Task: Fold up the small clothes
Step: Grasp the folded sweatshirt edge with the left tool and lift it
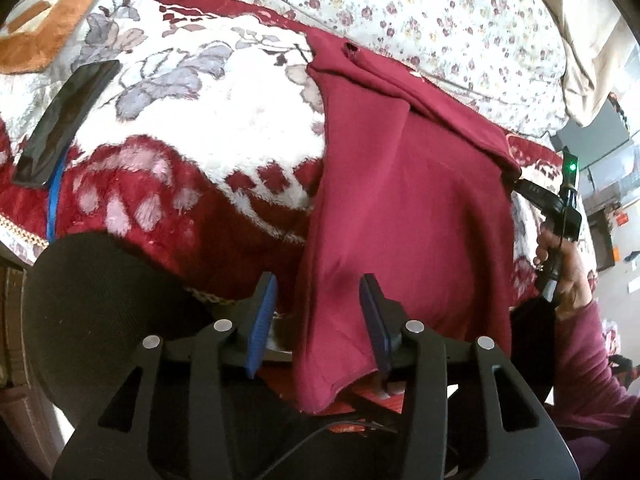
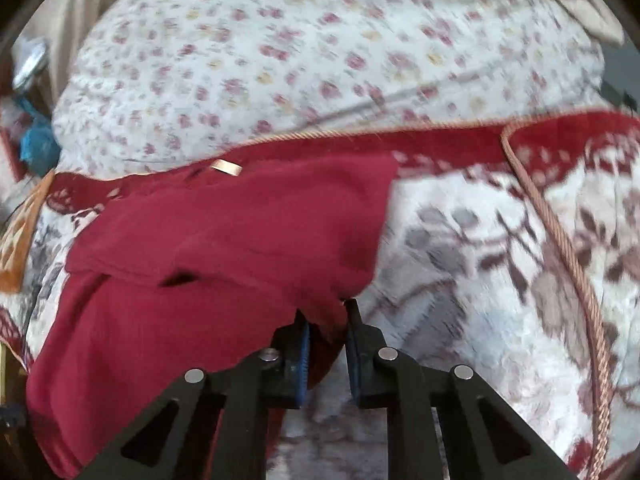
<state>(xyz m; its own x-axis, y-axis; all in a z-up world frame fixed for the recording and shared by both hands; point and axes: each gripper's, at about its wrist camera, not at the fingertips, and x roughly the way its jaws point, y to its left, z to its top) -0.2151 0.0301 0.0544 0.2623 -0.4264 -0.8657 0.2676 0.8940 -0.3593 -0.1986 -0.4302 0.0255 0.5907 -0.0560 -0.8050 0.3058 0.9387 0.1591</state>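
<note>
Covering the bed, a red-and-white plush blanket meets a floral sheet.

The garment lies on the blanket. A phone lies to its left. The sheet lies behind.

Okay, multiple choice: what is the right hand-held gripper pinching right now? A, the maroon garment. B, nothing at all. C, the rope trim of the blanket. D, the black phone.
A: in the right wrist view the right hand-held gripper has a bunched corner of the maroon garment between its fingertips.
</note>
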